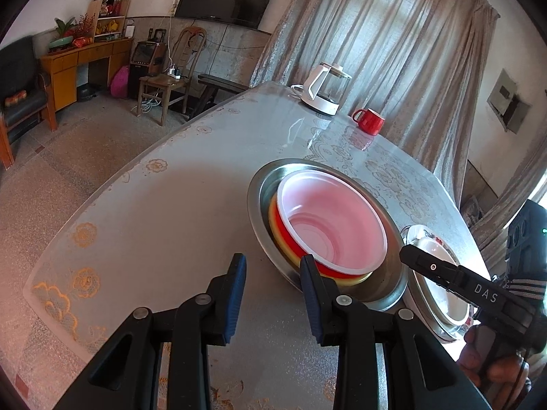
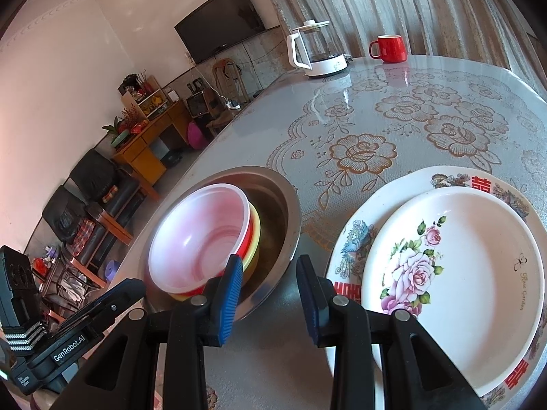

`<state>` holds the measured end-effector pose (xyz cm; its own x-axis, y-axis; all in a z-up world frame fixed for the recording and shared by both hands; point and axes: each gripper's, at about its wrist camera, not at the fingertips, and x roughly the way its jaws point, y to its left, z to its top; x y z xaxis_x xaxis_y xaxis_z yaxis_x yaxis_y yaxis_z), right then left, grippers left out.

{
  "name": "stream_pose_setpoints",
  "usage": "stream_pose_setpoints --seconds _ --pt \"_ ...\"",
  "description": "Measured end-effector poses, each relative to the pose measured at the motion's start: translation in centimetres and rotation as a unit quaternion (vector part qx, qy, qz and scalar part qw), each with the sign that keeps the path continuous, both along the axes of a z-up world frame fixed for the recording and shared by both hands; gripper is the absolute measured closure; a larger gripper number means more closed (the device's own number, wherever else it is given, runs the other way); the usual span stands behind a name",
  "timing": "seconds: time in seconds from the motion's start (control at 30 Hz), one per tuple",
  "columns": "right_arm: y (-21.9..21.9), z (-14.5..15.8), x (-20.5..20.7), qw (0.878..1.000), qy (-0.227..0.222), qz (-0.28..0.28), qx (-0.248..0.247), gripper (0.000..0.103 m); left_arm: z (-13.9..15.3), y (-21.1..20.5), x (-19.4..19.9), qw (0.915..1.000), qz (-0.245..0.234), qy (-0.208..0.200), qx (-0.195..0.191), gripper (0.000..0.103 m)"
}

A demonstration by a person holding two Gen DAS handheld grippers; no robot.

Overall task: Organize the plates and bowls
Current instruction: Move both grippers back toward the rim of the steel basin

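black left gripper [image 1: 273, 273] and right gripper [image 2: 269, 275], ribbed blue pads [image 2: 232, 294] (silver pivot screws), white lettering.

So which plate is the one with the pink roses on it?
Find the round table with the lacy flowered cloth. Beside the steel basin of plastic bowls lie two stacked plates. The rose plate is the smaller top one; the bigger plate under it has birds and red characters.

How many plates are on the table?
2, stacked right of the steel bowl: a rose plate lies on a larger plate with red characters. More underneath cannot be ruled out.
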<state>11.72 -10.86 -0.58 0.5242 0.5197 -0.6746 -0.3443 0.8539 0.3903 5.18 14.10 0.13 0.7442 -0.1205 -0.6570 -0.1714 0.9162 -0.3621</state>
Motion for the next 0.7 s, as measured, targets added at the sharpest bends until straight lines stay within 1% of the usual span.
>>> stream_pose_setpoints --seconds 0.13,0.27,0.57,0.7 --pt "-0.3 -0.2 0.1 1.000 0.004 -0.004 0.007 0.071 0.0 1.5 0.0 0.9998 0.015 0.002 -0.016 0.070" --pt "-0.8 -0.2 0.0 1.000 0.005 -0.006 0.013 0.071 -0.3 2.4 -0.1 0.9994 0.027 0.007 -0.021 0.069" --pt "-1.4 -0.3 0.0 0.999 0.007 -0.004 0.031 0.071 -0.6 3.1 0.1 0.9989 0.012 0.000 -0.046 0.068" --pt "-1.2 -0.2 0.3 1.000 0.001 0.000 0.022 0.071 -0.6 3.9 1.0 0.9980 0.011 0.001 -0.063 0.069"
